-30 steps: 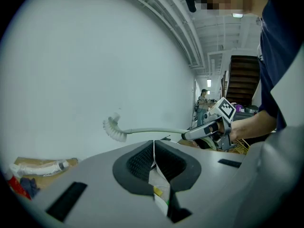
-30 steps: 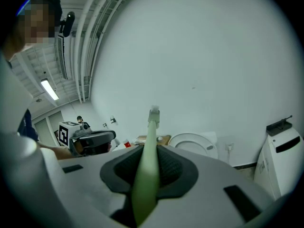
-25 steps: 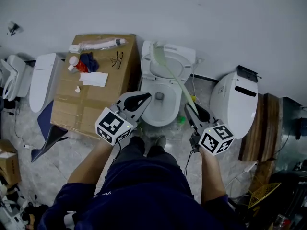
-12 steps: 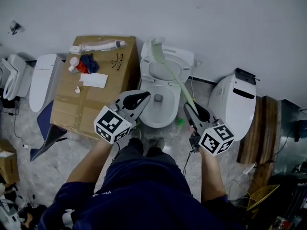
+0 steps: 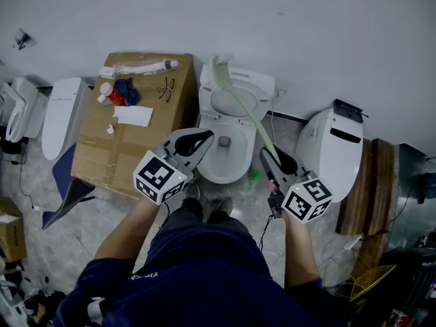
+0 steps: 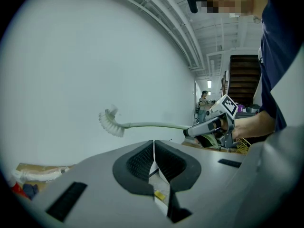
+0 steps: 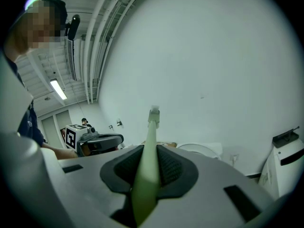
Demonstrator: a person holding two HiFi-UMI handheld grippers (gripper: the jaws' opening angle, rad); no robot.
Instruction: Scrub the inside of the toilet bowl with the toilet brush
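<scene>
**Desk:** Toilet brush: where do we have it, starting from our own feet?

**Field:** Nearest, we look down over our dark blue clothes and both forearms. Our right gripper is clamped on the lower end of the pale green handle. In the right gripper view, its two pads press the handle from either side.

**Desk:** And our left?

**Field:** Our left gripper has its jaws pressed together with nothing between them, as the left gripper view makes plain. From the head view, it sits over the left edge of the toilet bowl.

**Desk:** Where does the brush run from there?

**Field:** The handle slants up from our right gripper across the open bowl toward the wall. The bristle head is in the air, outside the bowl, and shows at the top of the raised seat. The left gripper view shows the brush roughly level, with its white bristles against the bare wall.

**Desk:** What do we see around it?

**Field:** Just beside the toilet on the left stands a cardboard box. It carries a white sheet of paper, a pair of glasses, a blue cloth, a small red-and-white bottle and, at its far edge, a long white roll. A second white toilet stands to the right. Behind everything is the pale wall.
</scene>
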